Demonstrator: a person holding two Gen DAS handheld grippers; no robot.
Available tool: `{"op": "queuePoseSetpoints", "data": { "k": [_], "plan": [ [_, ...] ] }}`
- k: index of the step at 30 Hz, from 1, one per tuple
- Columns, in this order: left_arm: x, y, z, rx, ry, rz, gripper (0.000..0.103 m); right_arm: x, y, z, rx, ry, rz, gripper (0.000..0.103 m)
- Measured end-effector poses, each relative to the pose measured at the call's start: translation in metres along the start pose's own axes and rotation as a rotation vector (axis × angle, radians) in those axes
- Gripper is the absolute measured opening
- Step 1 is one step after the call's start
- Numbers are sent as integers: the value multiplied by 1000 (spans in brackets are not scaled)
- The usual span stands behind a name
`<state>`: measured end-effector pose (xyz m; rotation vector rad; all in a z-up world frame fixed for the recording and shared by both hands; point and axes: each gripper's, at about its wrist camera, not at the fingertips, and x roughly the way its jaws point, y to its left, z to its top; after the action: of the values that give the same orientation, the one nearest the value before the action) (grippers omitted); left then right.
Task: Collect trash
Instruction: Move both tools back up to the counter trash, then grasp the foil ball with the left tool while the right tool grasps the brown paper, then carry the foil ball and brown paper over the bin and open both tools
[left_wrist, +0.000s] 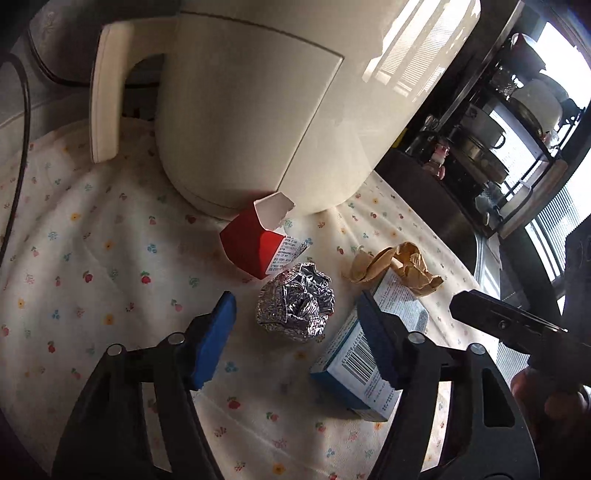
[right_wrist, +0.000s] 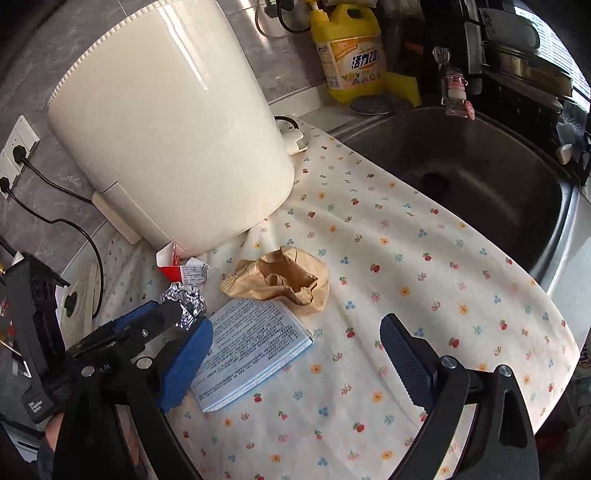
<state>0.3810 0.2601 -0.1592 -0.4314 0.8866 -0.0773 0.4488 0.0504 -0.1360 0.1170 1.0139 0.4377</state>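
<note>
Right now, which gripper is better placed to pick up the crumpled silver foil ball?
Left. The left gripper has its open jaws either side of the crumpled silver foil ball. The right gripper is open over the blue-and-white box.

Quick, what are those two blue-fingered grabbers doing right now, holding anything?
Left gripper: open, fingers either side of the crumpled silver foil ball, not pressing it.
Right gripper: open wide, holding nothing, above the flat blue-and-white printed box.

The yellow detergent bottle (right_wrist: 349, 55) at the top of the right wrist view carries a label with Chinese characters and "20", while the blue-and-white box (left_wrist: 364, 363) shows a barcode with digits and print too small to read.
</note>
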Motion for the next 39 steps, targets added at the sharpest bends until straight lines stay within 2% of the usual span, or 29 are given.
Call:
{"op": "queuePoseSetpoints", "data": {
  "k": [2,7,8,10,11,13,21,28,39],
  "plan": [
    [9,0,0,-10,25,-10,47,9,2,6,-2,6,-2,90],
    [1,-4,0,0,-10,1,45,29,13,16,-33,31,4,87],
    [-3,-4,0,-4,-19,5,45,33,15,17,-40,39,8,82],
    [-10,-3,0,-11,-33,11,45,39,16,17,-50,68,9,51],
    [-15,-3,0,-12,-42,15,45,39,15,17,-53,73,1,23],
    [-26,-3,0,-15,-62,24,45,31,13,15,-58,52,1,16],
    [-62,-34,-8,14,-125,26,45,-32,-7,2,-55,-44,19,13],
    [-80,-93,-27,75,-149,-11,46,-100,-44,-25,-17,-102,34,13],
    [-89,-187,-77,154,-126,-72,46,-186,-111,-81,35,-139,28,13]
  ]
}}
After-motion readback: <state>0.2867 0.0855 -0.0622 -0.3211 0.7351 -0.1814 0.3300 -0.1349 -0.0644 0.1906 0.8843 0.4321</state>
